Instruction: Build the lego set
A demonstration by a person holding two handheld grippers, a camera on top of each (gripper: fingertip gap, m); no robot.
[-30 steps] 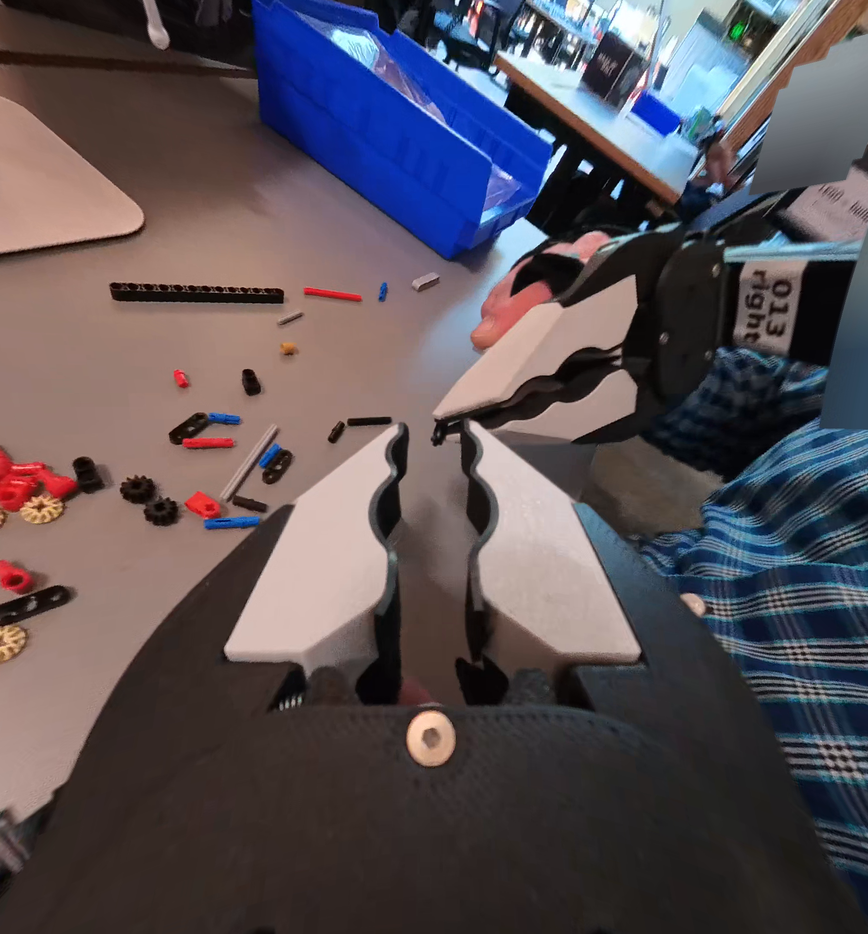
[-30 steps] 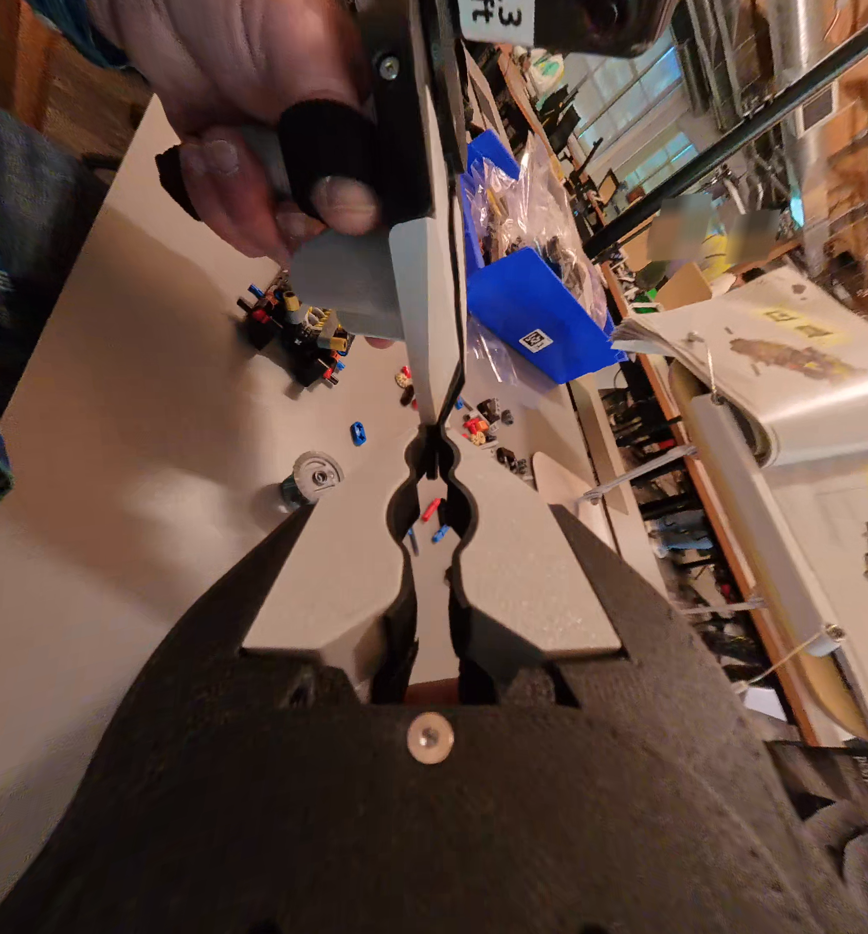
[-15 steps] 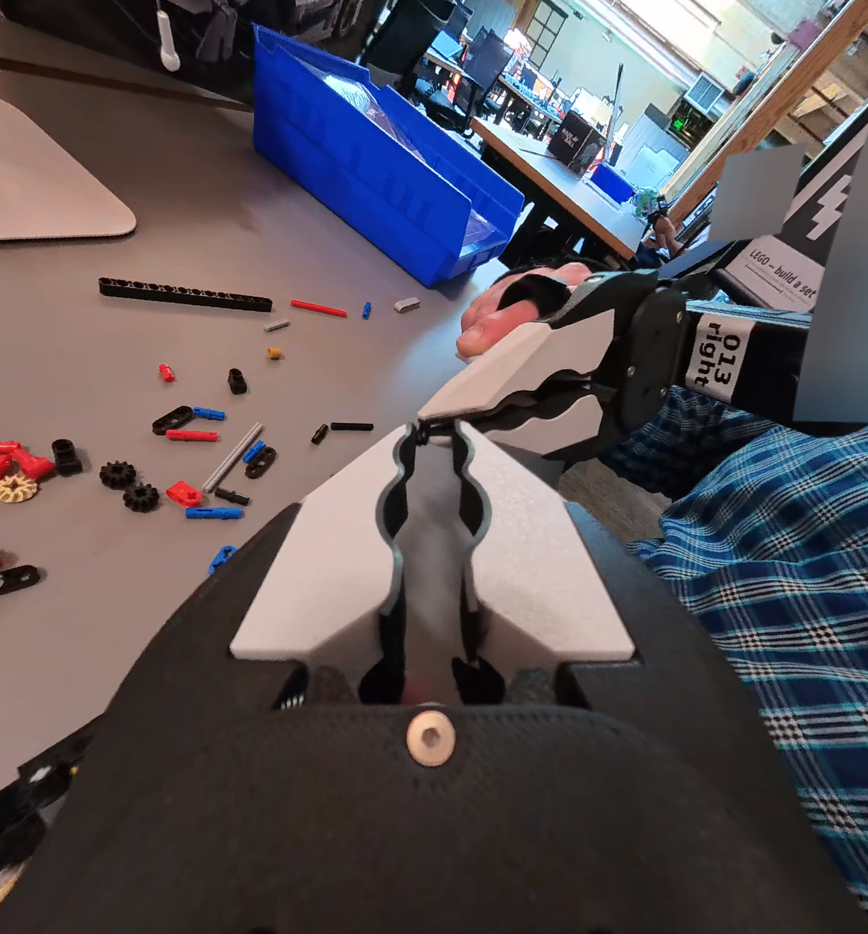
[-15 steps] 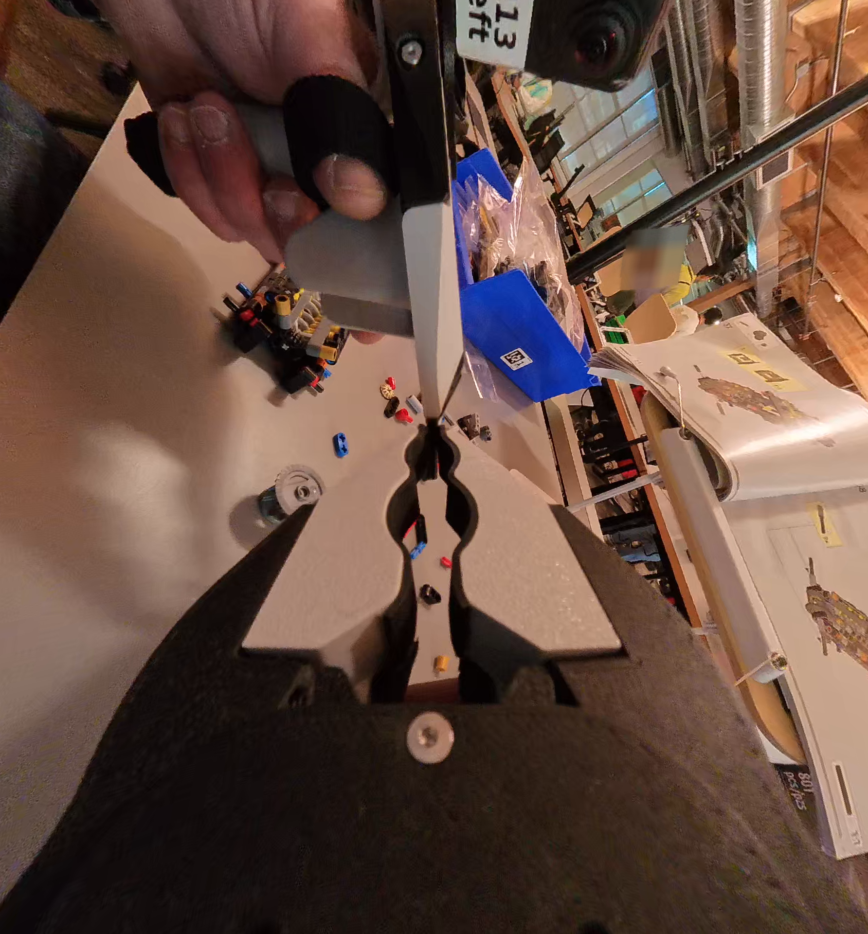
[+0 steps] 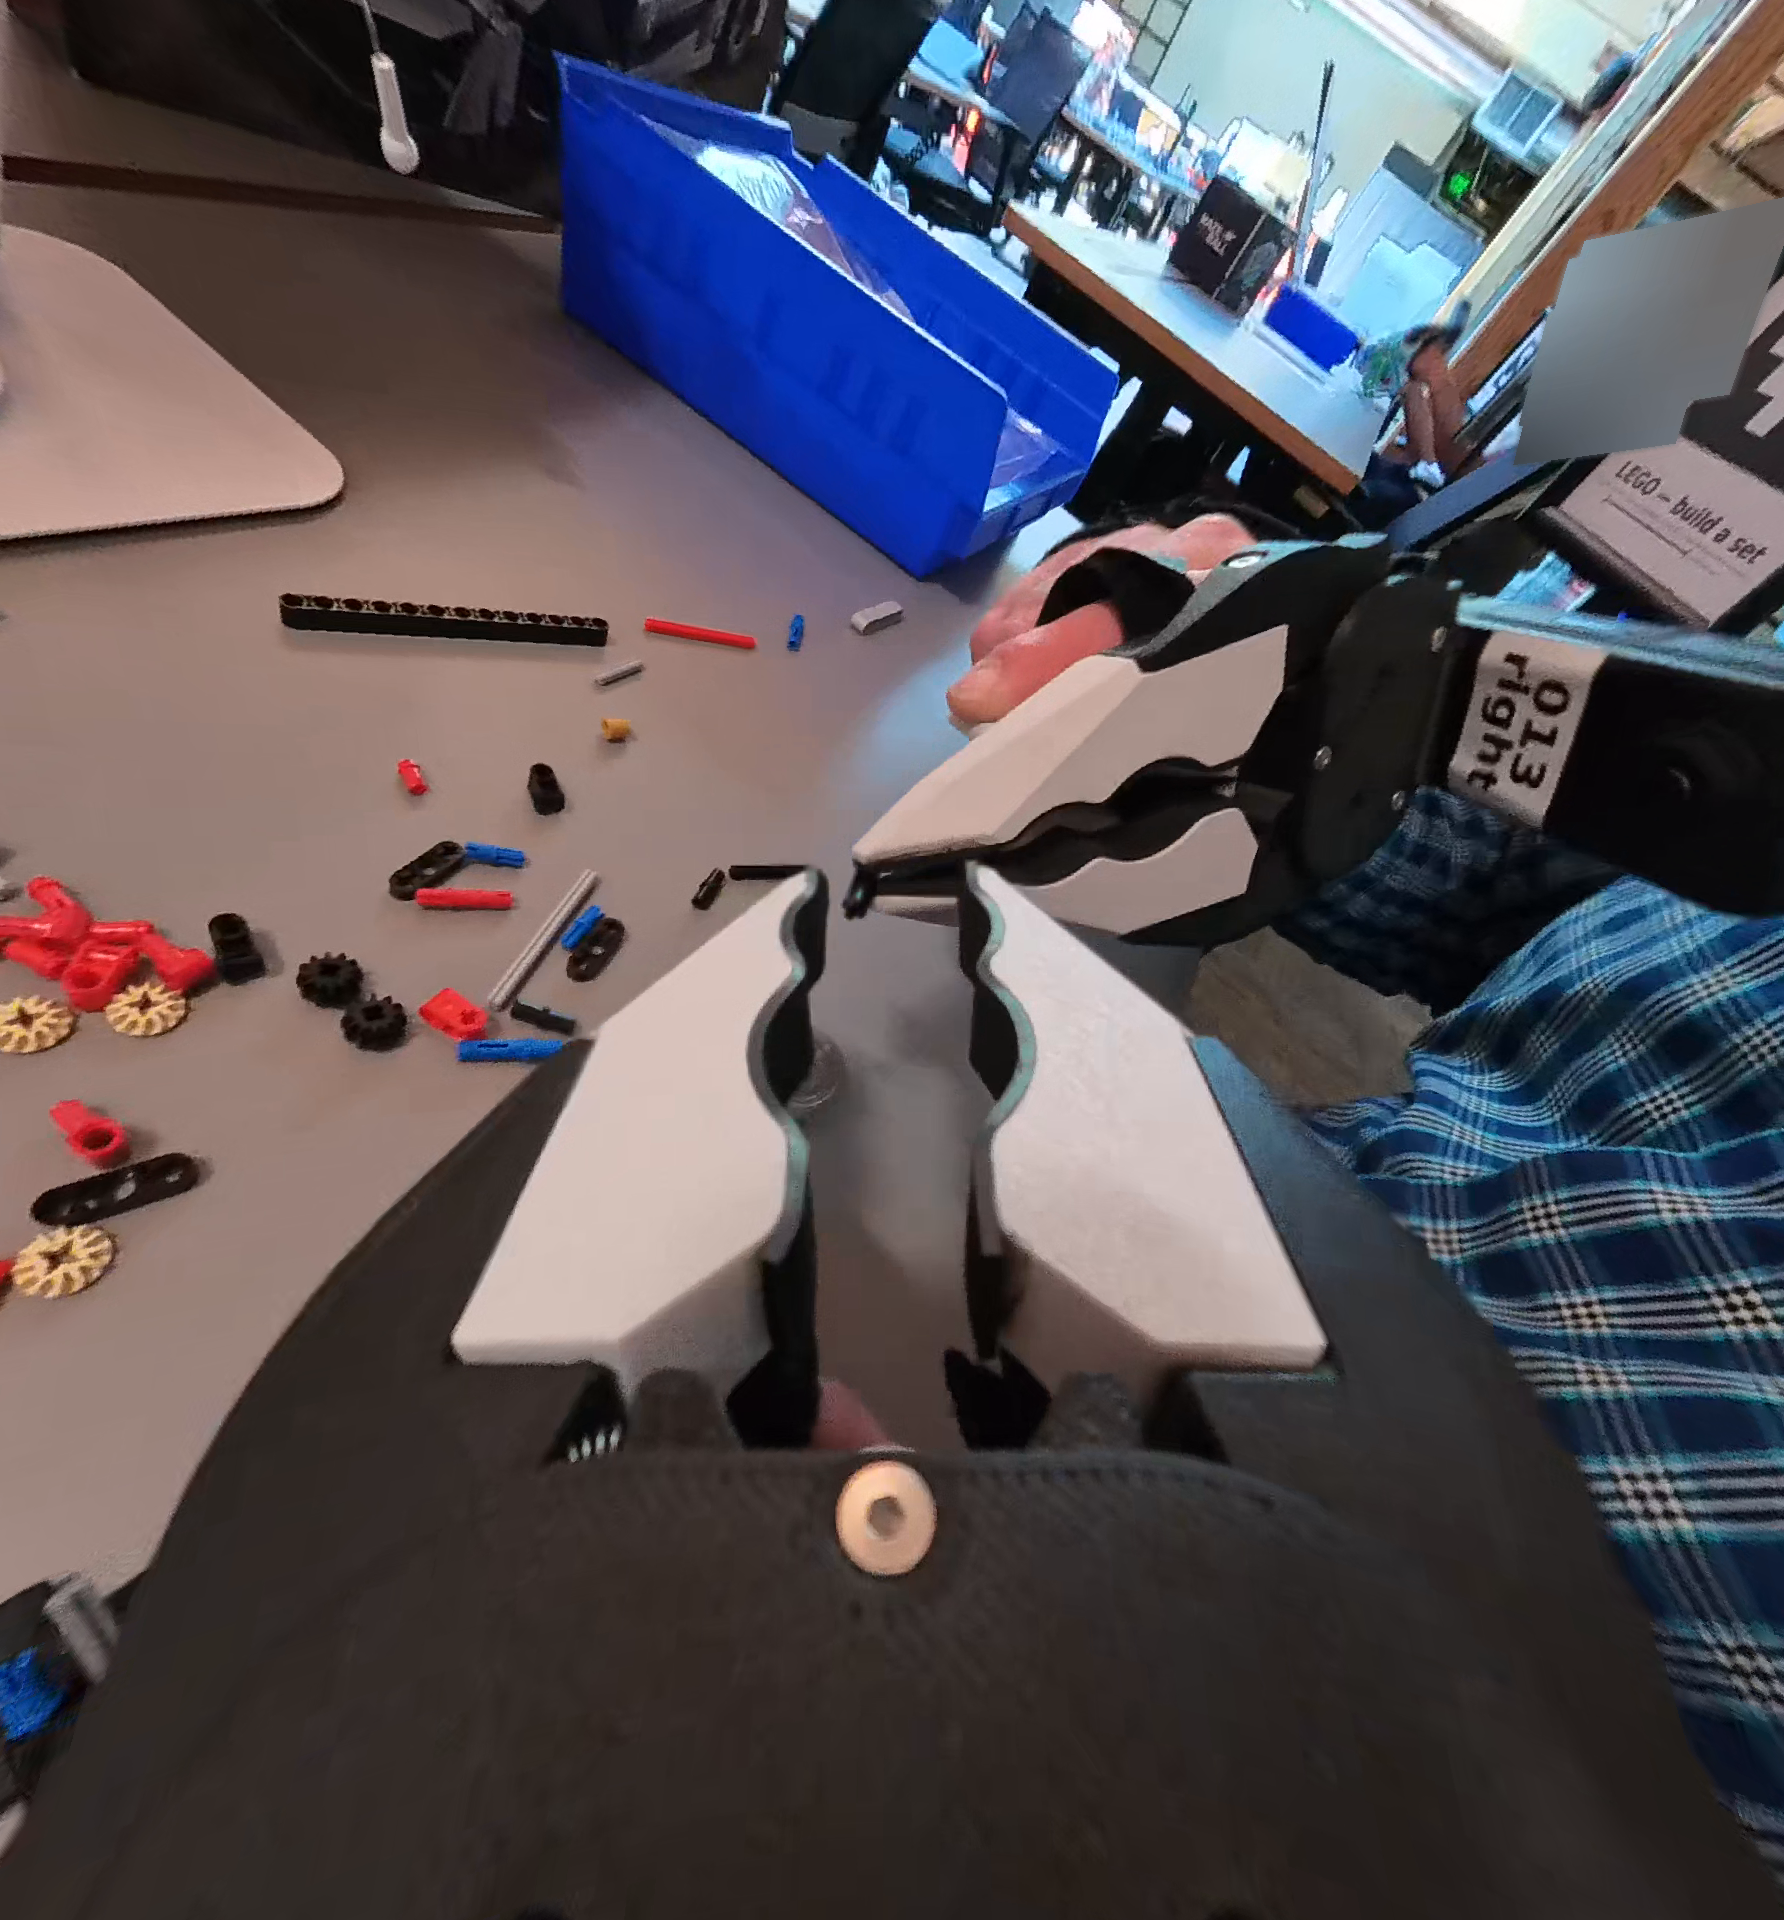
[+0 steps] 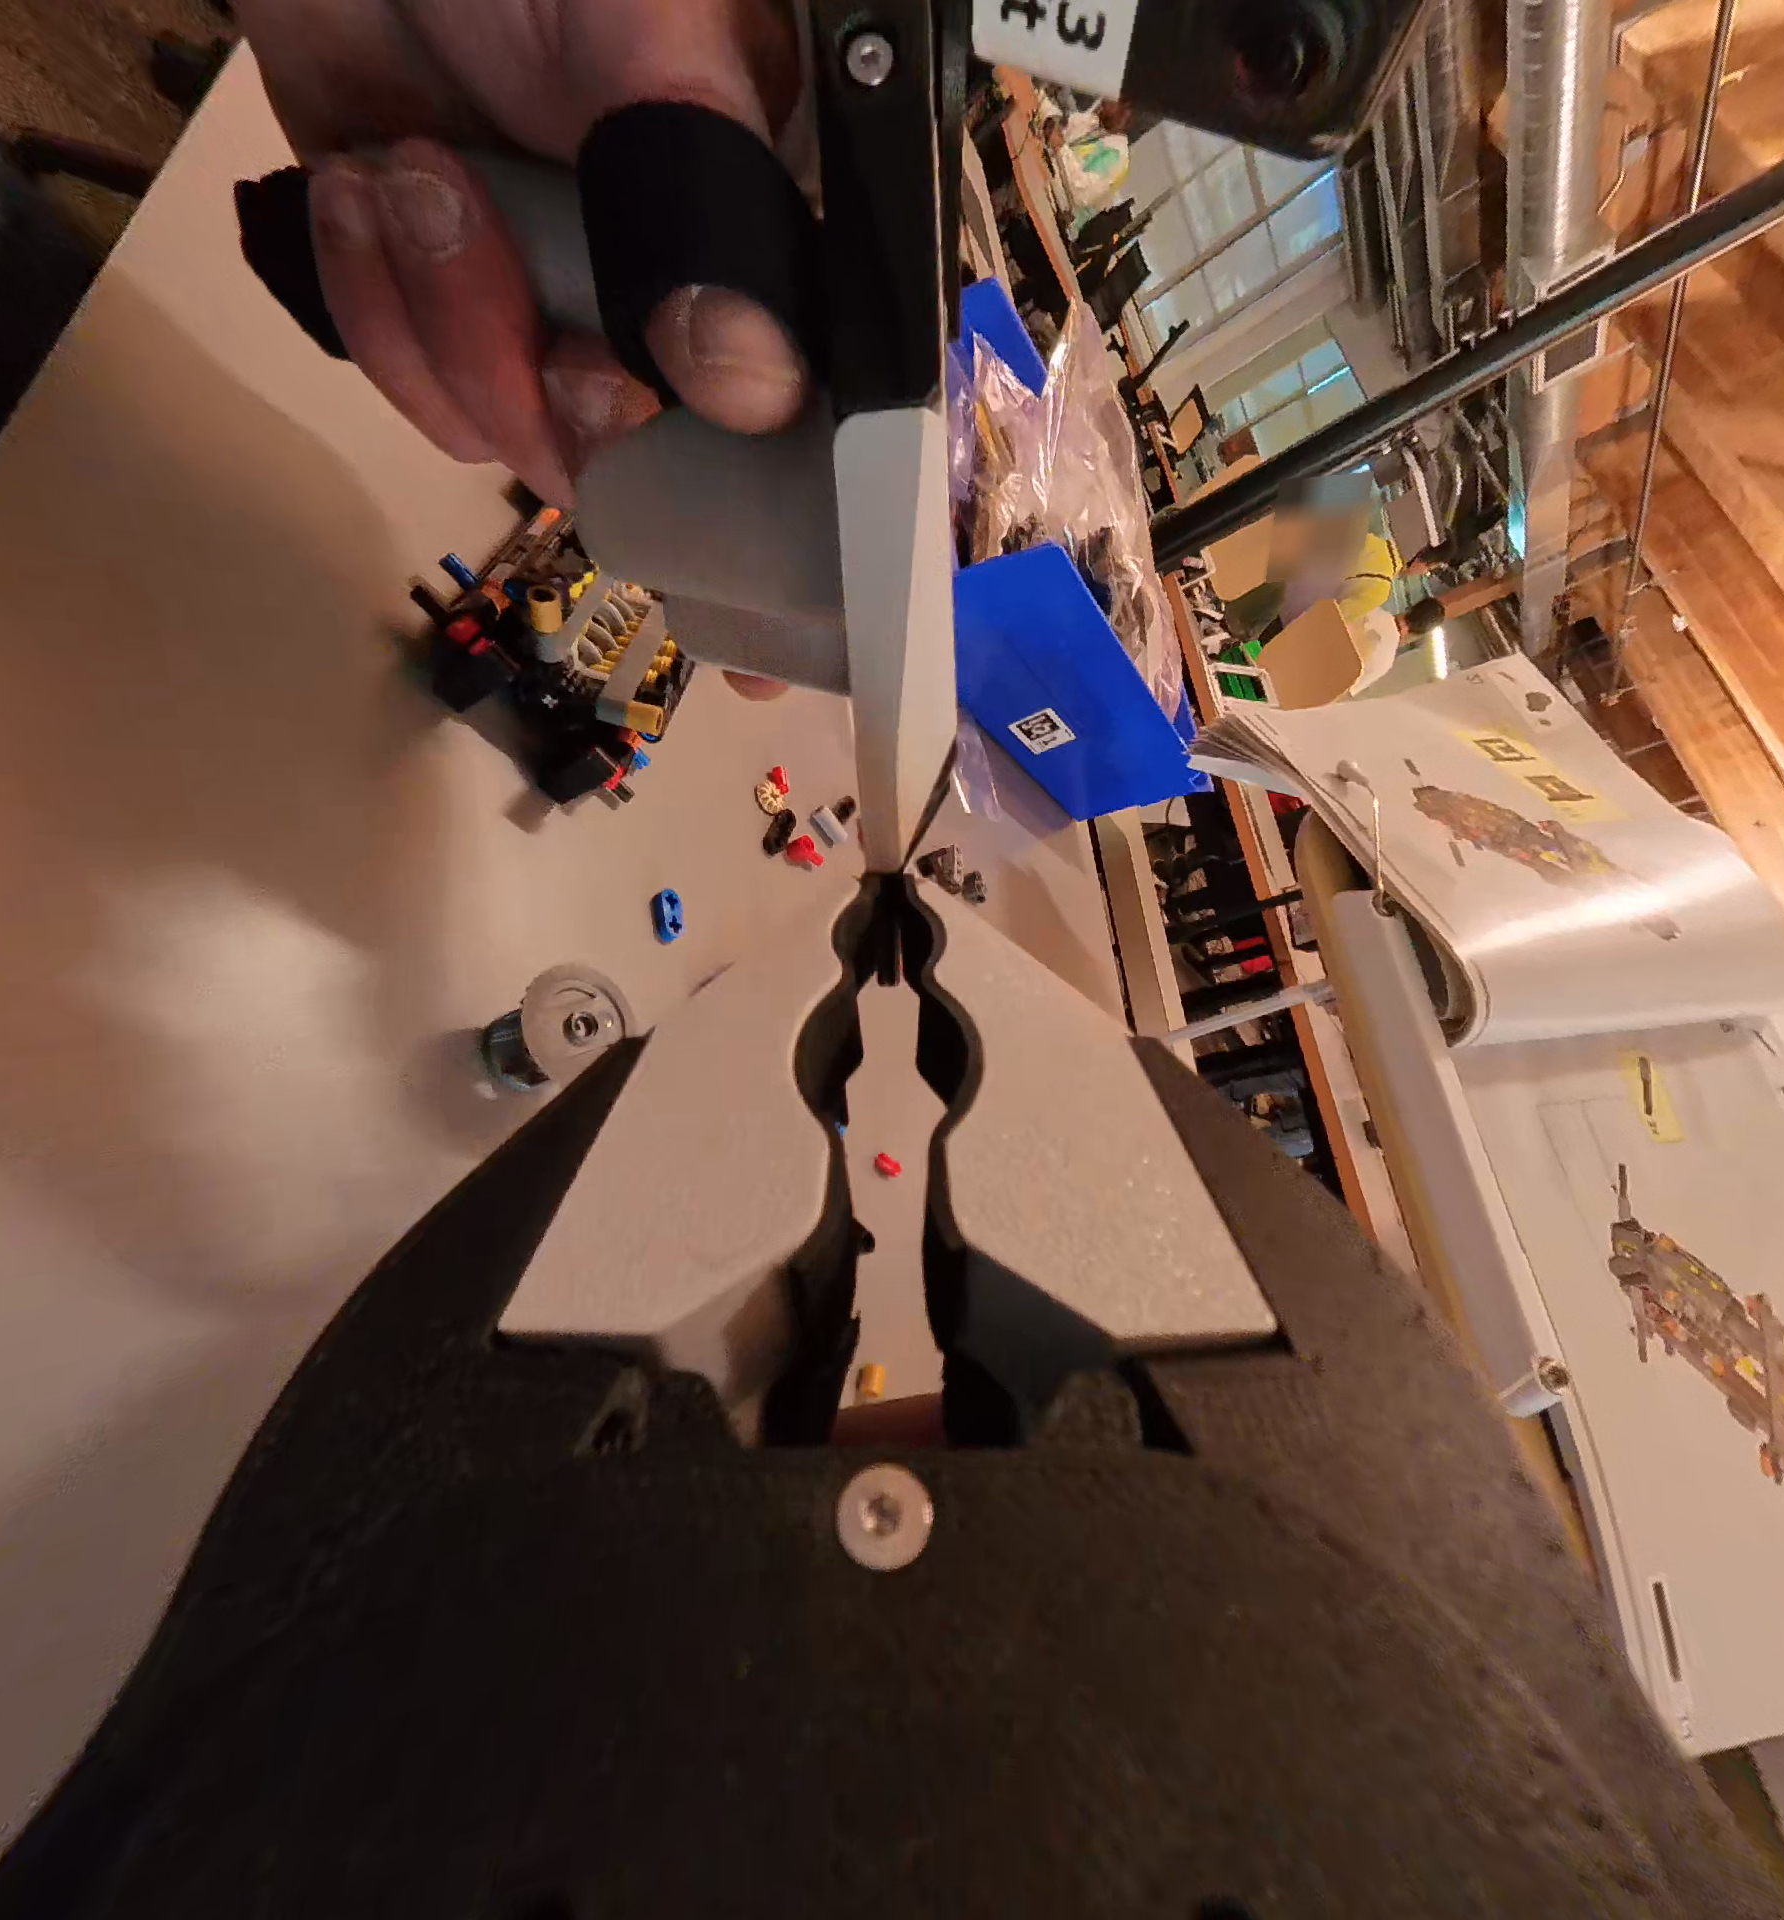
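Note:
My right gripper [image 6: 886,914] is shut on a small thin black Lego piece [image 6: 886,940]. In the left wrist view it [image 5: 857,883] comes in from the right, with the black piece [image 5: 852,900] sticking out of its tip. My left gripper [image 5: 893,888] is open and empty. The black piece sits between its tips, close to the left finger, above the grey table [image 5: 244,727]. In the right wrist view one of the left gripper's fingers [image 6: 893,675] points down onto my right tips. A partly built assembly [image 6: 555,665] lies on the table behind.
Loose parts lie to the left: a long black beam [image 5: 441,620], a red axle [image 5: 699,632], black gears [image 5: 330,975], tan gears [image 5: 28,1023] and red connectors [image 5: 67,940]. A blue bin [image 5: 815,353] stands behind. An open instruction booklet [image 6: 1490,831] is at the right. A person's plaid sleeve [image 5: 1594,1247] is close by. The grippers are tip to tip, or close to it.
My left gripper closed in on the black piece half a second ago and has opened wide again. My right gripper has kept its hold throughout.

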